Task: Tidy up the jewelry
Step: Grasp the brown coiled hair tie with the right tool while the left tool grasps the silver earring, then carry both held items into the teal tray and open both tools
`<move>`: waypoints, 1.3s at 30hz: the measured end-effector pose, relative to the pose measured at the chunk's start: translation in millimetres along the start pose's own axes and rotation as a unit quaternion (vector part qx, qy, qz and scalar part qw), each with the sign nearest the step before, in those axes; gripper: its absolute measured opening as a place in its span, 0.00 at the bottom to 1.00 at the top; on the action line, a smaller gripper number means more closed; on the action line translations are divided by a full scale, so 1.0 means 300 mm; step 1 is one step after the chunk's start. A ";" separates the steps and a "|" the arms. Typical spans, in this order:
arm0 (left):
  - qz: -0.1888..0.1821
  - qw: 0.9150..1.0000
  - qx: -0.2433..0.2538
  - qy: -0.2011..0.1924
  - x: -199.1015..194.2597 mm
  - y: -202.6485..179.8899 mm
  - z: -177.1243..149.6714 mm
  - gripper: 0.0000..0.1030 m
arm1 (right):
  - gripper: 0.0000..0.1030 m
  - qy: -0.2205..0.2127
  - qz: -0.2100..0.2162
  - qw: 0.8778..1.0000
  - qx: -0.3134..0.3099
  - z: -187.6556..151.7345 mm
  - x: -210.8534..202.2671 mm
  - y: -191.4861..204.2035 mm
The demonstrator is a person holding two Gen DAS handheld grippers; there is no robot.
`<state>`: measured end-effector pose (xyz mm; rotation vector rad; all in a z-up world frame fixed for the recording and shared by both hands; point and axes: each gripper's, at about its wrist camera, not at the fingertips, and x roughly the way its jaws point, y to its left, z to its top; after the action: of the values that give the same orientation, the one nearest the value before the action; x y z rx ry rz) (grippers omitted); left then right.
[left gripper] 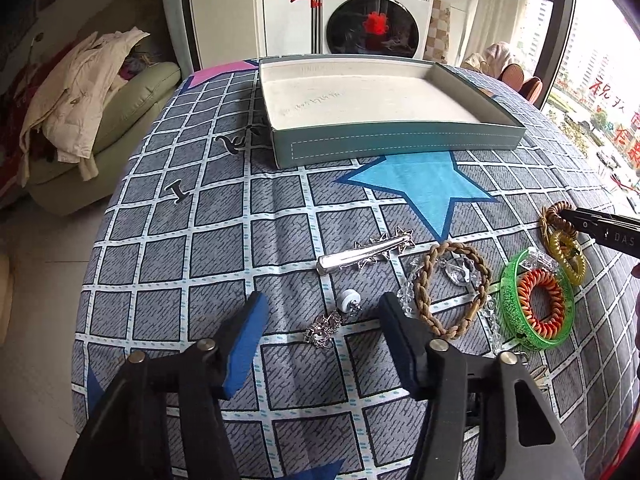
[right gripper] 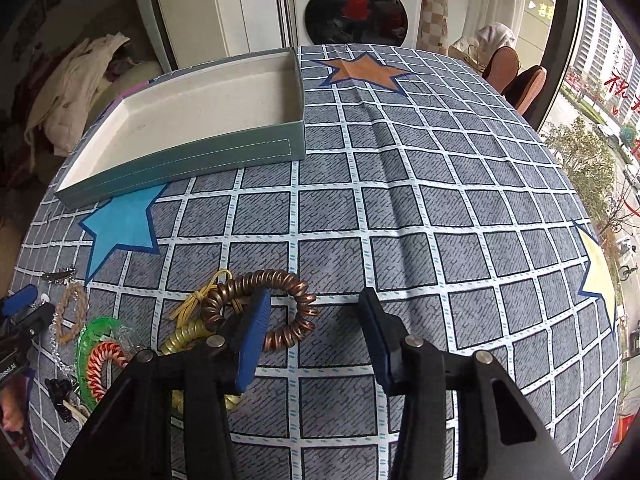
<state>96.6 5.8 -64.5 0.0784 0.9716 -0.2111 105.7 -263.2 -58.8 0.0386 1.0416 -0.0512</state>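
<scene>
My left gripper (left gripper: 323,312) hangs open just above the checked cloth. A small silver earring with a white bead (left gripper: 332,322) lies between its blue pads, touching neither. My right gripper (right gripper: 314,304) is open too. Its left finger stands inside a copper coil hair tie (right gripper: 276,278), and the ring's right side lies between the pads without being pinched. A teal box with a white inside (left gripper: 400,140) sits at the back of the table. A silver star hair clip (left gripper: 364,254) and a braided cord bracelet (left gripper: 452,246) lie ahead of the left gripper.
A green bangle (left gripper: 506,304) rings an orange coil tie (left gripper: 540,280), and a yellow coil tie (left gripper: 570,268) lies beside it. Clear crystal pieces (left gripper: 460,270) lie inside the braided bracelet. A sofa piled with clothes (left gripper: 80,92) stands left of the table, and a washing machine (left gripper: 372,20) behind it.
</scene>
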 end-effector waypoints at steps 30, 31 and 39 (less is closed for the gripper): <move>-0.072 0.995 -0.030 -0.058 -0.090 0.041 0.311 0.32 | 0.13 -0.071 0.074 0.995 0.019 0.261 -0.126 0.075; -0.071 0.995 -0.030 -0.062 -0.081 0.039 0.338 0.32 | 0.13 -0.071 0.075 0.994 0.020 0.286 -0.112 0.083; -0.042 0.997 -0.033 -0.062 0.074 0.034 0.501 0.32 | 0.13 -0.062 0.068 0.996 0.021 0.447 0.042 0.131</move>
<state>232.8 -11.5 1.4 -0.0362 0.8585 -0.2587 230.0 -231.8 -1.7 0.1428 0.9113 0.0478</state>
